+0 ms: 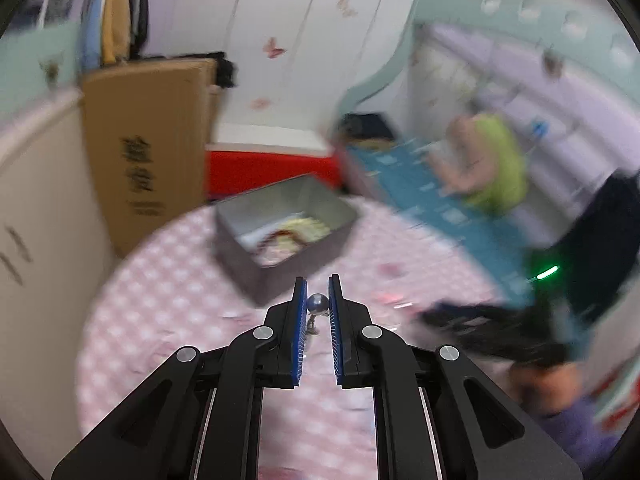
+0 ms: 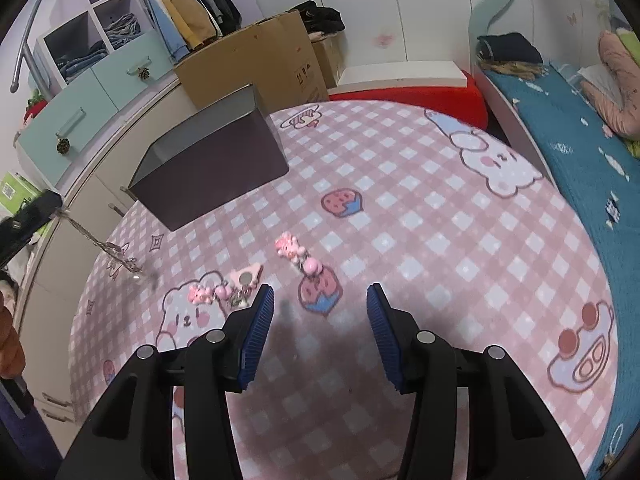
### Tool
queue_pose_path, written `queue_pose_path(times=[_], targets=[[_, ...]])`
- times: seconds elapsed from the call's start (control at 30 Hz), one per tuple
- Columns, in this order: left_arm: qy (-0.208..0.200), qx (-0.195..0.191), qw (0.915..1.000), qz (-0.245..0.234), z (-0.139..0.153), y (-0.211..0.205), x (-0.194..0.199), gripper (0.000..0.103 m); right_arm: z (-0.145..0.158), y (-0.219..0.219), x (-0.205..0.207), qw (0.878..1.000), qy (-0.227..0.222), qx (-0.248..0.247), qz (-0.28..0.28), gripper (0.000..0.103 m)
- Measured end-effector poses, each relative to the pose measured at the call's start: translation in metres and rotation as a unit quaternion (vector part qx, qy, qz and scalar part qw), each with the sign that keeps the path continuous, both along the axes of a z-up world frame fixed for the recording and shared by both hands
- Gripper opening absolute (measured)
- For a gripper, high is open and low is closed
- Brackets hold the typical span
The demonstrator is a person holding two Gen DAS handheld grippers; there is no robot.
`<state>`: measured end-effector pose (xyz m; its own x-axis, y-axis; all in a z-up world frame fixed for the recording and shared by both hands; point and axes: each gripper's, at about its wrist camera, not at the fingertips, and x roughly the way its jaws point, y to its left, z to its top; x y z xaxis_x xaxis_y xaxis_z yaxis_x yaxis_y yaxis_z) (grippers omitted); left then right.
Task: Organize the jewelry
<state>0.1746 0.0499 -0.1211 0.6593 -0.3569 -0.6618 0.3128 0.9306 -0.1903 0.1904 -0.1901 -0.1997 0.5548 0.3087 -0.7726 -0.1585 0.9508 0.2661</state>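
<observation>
Open rectangular metal tin [image 1: 280, 232] sits straight ahead of the left jaws, beyond their tips, on the table [image 2: 400, 208]. Grey matte walls, sharp corners, no lid on it. Inside: a pale heap of beaded or chain pieces and one reddish-brown loop; too blurred to tell more. From the right wrist view the tin is ahead and left of the jaws, only its dark outer wall showing.

Left gripper [image 1: 318, 304]: jaws nearly pressed together, pinching a necklace [image 1: 317, 305] by a round glossy blue-grey bead between the ribbed blue pads. A thin metal chain hangs below the bead; in the right view it trails down to the cloth, far left of the jaws.

Right gripper [image 2: 320, 300]: jaws spread, nothing between them, above the tablecloth.

Cloth is pink-and-white check with cartoon prints. Pink charm piece [image 2: 296, 254] lies just ahead of the right jaws; another pink cluster [image 2: 224, 288] with a metal clasp lies beside the left fingertip.
</observation>
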Motion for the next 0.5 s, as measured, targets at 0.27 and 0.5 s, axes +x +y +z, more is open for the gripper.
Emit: queue_pose_path(times=[0.27,0.5], targets=[[0.028,0.035,0.9986,0.029,-0.021,0.005,0.009,0.012,0.001,0.024,0.017,0.998,-0.02,-0.051,0.038,0.047],[0.064,0.083,0.9912,0.081,-0.048,0.023,0.02,0.012,-0.006,0.031,0.02,0.995,-0.025,-0.081,0.053,0.045]])
